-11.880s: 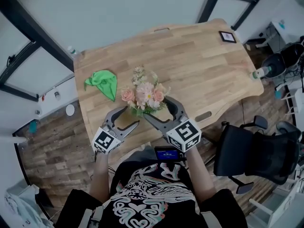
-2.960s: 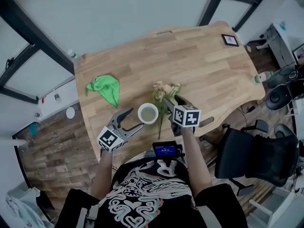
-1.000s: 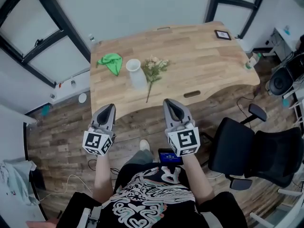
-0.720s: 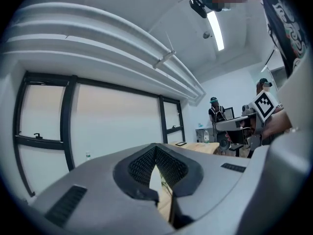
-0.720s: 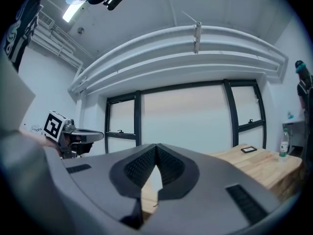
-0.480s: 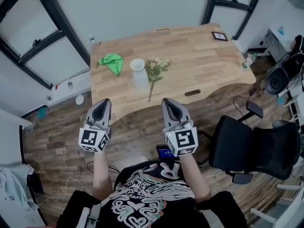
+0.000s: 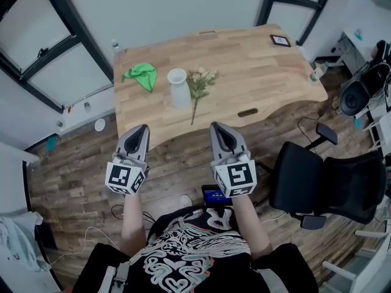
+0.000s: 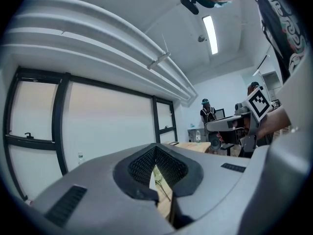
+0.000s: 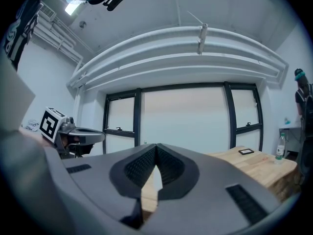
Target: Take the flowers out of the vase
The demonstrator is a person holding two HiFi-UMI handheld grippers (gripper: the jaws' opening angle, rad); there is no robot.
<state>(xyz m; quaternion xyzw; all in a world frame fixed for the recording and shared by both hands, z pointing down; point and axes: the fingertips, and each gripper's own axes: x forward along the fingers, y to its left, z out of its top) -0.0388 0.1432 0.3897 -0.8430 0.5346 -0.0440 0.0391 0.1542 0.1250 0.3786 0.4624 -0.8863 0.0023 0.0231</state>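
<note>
- The bunch of pale pink and cream flowers [image 7: 199, 82] is seen lying flat on the light wooden table [image 7: 256, 72], out of the vase, blooms toward the far side and stem toward the near edge.
- The white ceramic vase [image 7: 178, 88] stands upright just left of the flowers, close beside them; whether they touch cannot be told.
- A crumpled green cloth [image 7: 140, 76] is noted left of the vase, near the table's left end.
- A small black-framed picture [image 7: 280, 40] lies at the far right corner; a clear bottle [image 7: 115, 44] stands at the far left corner.
- The left gripper [image 7: 142, 130] and the right gripper [image 7: 217, 129] are held over the floor, short of the table's near edge, well apart from the flowers; both sets of jaws are clenched together with nothing between them.
- Brown wood-plank floor [image 7: 177, 157] surrounds the table; a black office chair [image 7: 311, 182] stands at right.
- White walls with dark-framed windows [image 7: 43, 47] are seen behind.
</note>
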